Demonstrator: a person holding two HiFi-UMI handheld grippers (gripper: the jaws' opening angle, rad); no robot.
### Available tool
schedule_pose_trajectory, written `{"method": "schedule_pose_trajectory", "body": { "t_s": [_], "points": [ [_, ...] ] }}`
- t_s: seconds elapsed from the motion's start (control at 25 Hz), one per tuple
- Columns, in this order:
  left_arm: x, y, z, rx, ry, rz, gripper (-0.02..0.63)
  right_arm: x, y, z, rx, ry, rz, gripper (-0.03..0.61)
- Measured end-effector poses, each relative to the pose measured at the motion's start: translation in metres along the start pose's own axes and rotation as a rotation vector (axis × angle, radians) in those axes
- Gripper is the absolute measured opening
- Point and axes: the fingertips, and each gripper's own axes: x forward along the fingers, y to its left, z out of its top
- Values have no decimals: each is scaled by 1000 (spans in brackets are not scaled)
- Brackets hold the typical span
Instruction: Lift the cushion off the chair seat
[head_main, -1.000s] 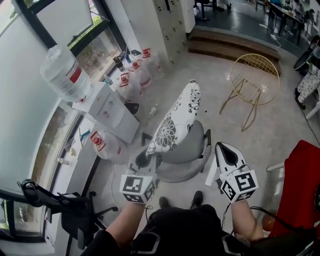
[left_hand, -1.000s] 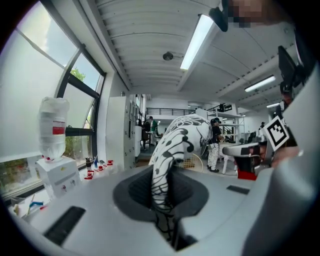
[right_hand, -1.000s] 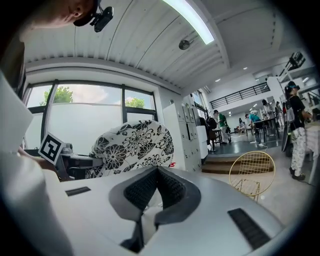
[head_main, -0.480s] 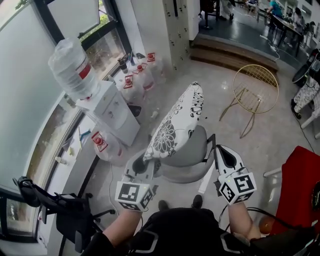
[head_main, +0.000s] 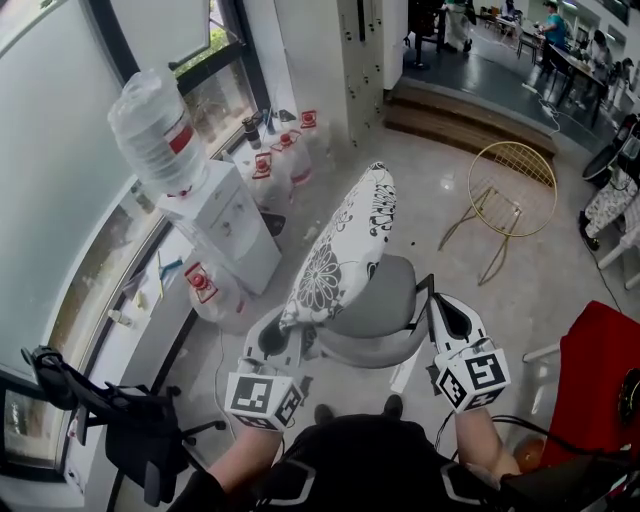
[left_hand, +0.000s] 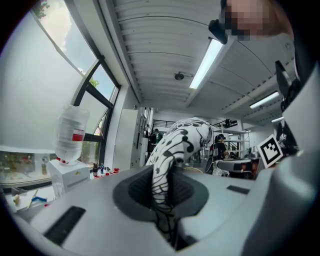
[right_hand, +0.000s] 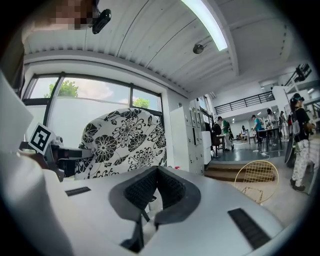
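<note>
The black-flowered white fabric cushion (head_main: 340, 250) looks soft and light, standing on end over the grey chair seat (head_main: 390, 300). Left tongs (left_hand: 161, 192) pinch its corner, a floppy hold; right tongs (right_hand: 156, 187) are closed, empty

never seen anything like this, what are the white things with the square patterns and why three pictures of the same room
There is no robot here. A person holds a hand tool in each hand. Each tool ends in a two-finger claw, and the cube with square patterns is part of the tool.

The head view comes from a camera on the person's head, looking steeply down, so both arms show. The other two views come from a camera riding on each tool, looking along its claw.

The left claw is pinched on a corner of the black-and-white flowered cushion, which stands tilted on end over the grey chair. The right claw is closed on nothing, beside the chair.

On the floor beyond are a water dispenser and a gold wire chair.
</note>
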Motion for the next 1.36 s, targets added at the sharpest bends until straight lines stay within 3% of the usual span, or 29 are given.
{"method": "schedule_pose_trajectory", "body": {
  "t_s": [1.36],
  "points": [
    [3,1,-4,-17,-40,-7,34,4,-6,7,-9,-41,-18,6]
  ]
}}
